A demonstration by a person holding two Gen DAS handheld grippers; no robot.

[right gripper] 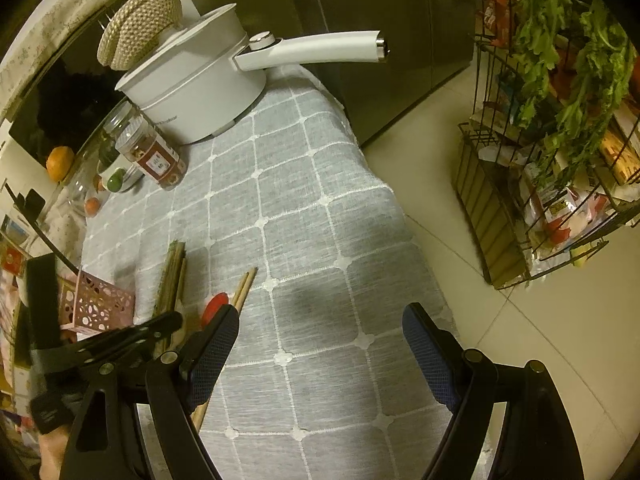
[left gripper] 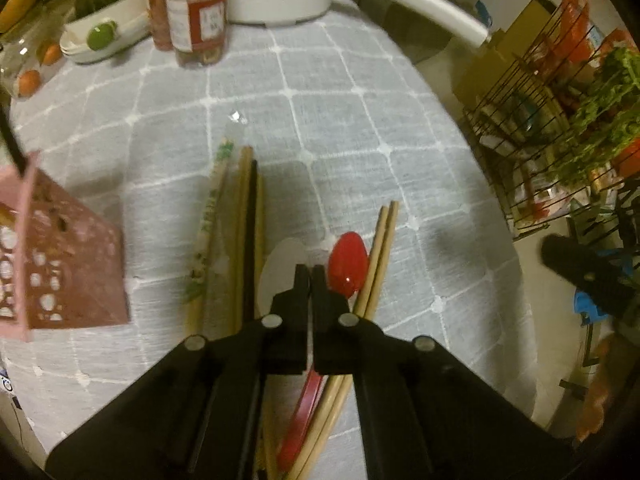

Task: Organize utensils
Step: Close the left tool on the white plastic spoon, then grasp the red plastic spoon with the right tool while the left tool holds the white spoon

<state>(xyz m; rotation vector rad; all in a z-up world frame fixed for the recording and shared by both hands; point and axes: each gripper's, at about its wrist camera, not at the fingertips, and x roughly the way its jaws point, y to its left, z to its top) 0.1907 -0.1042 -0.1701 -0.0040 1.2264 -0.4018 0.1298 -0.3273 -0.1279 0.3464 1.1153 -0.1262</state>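
In the left wrist view, several chopsticks (left gripper: 244,224) lie on the grey checked tablecloth, with a white spoon (left gripper: 282,268), a red spoon (left gripper: 347,266) and a pale chopstick pair (left gripper: 380,256) beside them. My left gripper (left gripper: 311,274) is shut and hovers over them between the two spoons; I cannot see anything held. A pink perforated utensil holder (left gripper: 60,264) lies tipped at the left. In the right wrist view my right gripper (right gripper: 320,320) is open and empty over bare cloth, right of the red spoon (right gripper: 214,306) and the holder (right gripper: 98,304).
A white pot with a long handle (right gripper: 192,92), jars (left gripper: 196,12), a bowl with fruit (left gripper: 100,36) stand at the table's far end. A wire rack with greens (right gripper: 560,120) stands on the floor to the right, past the table edge.
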